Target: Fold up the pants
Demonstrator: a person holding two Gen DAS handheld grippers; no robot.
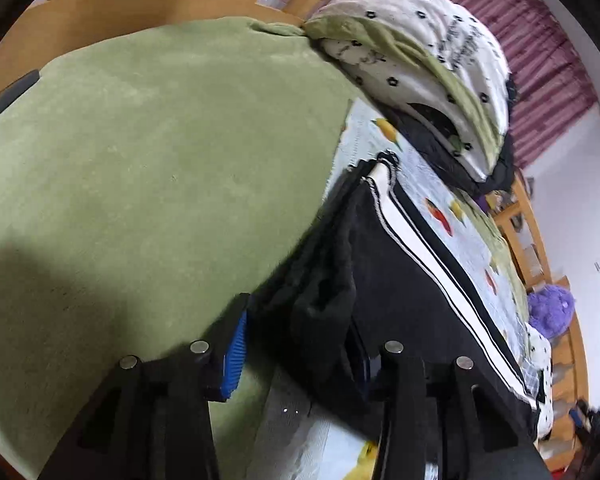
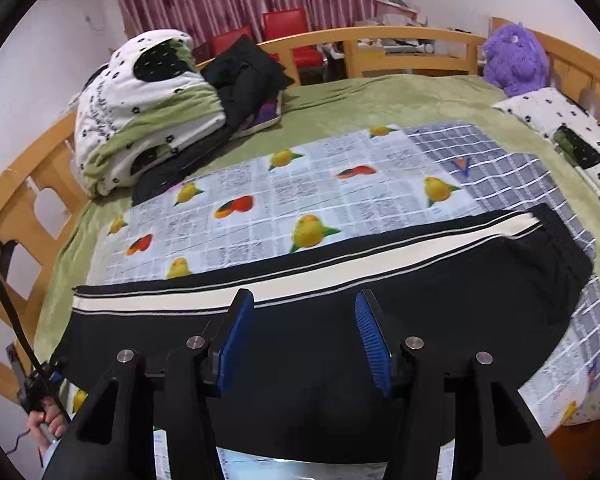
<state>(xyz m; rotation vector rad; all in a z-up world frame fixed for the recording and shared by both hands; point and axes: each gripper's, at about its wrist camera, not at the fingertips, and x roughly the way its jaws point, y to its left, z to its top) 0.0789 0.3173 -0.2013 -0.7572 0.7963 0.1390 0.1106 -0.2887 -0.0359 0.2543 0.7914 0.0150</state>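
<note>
Black pants (image 2: pixel 460 280) with a white side stripe lie lengthwise across the fruit-print sheet (image 2: pixel 300 192) on the bed. My right gripper (image 2: pixel 304 298) hovers over their middle, open, with nothing between its blue pads. At the pants' left end a hand (image 2: pixel 50 416) holds my left gripper (image 2: pixel 40 376). In the left wrist view the bunched black leg end (image 1: pixel 320 312) sits between the jaws of the left gripper (image 1: pixel 300 312). Its left pad (image 1: pixel 236 348) shows bare beside the cloth, so it counts as open. The cloth drapes over the right finger and hides that pad.
A green blanket (image 1: pixel 140 140) covers the bed. A folded white and green quilt (image 2: pixel 140 92) and dark clothes (image 2: pixel 244 76) are piled at the far left. A purple plush toy (image 2: pixel 516 56) and a spotted pillow (image 2: pixel 560 132) lie at the right. A wooden bed rail (image 2: pixel 380 36) rings the mattress.
</note>
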